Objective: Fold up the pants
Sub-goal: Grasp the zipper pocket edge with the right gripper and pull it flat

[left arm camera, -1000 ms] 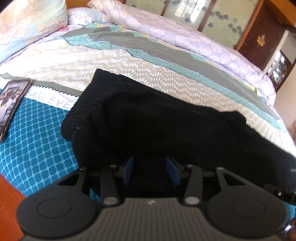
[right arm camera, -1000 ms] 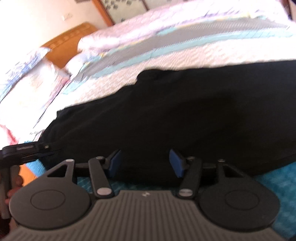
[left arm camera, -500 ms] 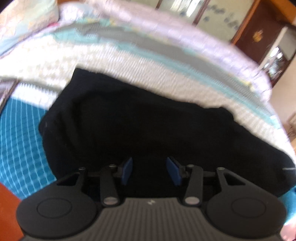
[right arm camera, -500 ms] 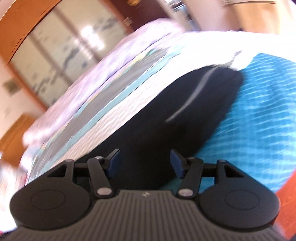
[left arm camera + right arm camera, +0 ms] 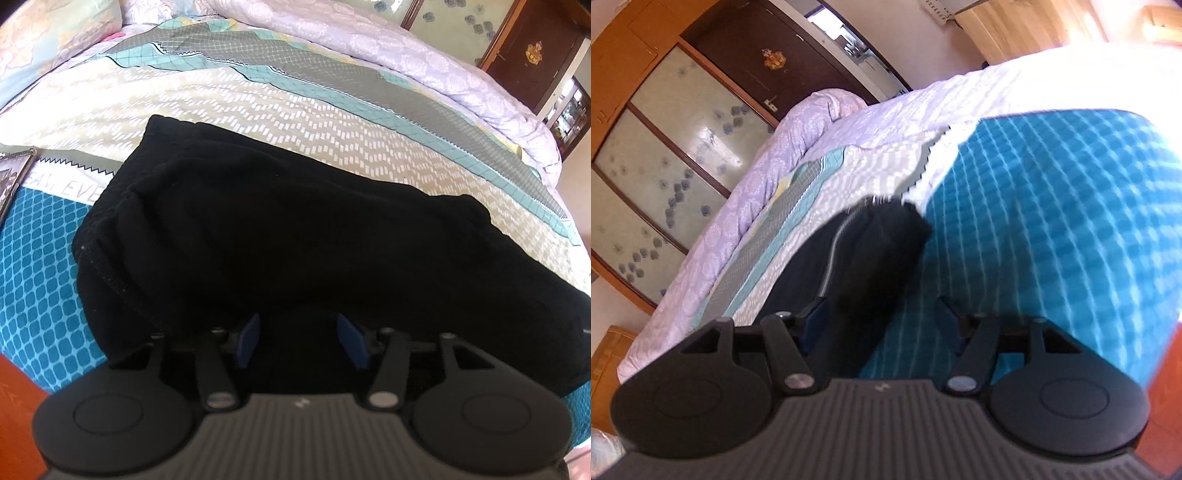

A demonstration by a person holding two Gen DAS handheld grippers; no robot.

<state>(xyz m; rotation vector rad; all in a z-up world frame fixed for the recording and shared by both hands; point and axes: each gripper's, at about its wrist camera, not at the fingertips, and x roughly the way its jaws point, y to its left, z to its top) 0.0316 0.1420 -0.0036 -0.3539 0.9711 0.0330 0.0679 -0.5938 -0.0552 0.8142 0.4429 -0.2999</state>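
Black pants [image 5: 295, 236] lie folded lengthwise across the patterned bedspread [image 5: 258, 99], waistband end at the left. My left gripper [image 5: 301, 341] is open, its blue pads just over the near edge of the pants, holding nothing. In the right wrist view the leg end of the pants [image 5: 871, 254], with a thin grey stripe, reaches toward the teal part of the bedspread [image 5: 1052, 221]. My right gripper [image 5: 881, 325] is open and empty, hovering over the near edge of that leg end.
A phone [image 5: 13, 177] lies on the bed at the far left. A rolled lilac quilt [image 5: 406, 55] runs along the far side. The orange bed frame [image 5: 14, 413] shows at the near left. A wardrobe with glass doors [image 5: 665, 147] stands beyond.
My right gripper has swung right along the pants, from their middle to the leg end. My left gripper stays near the waistband end, open all along.
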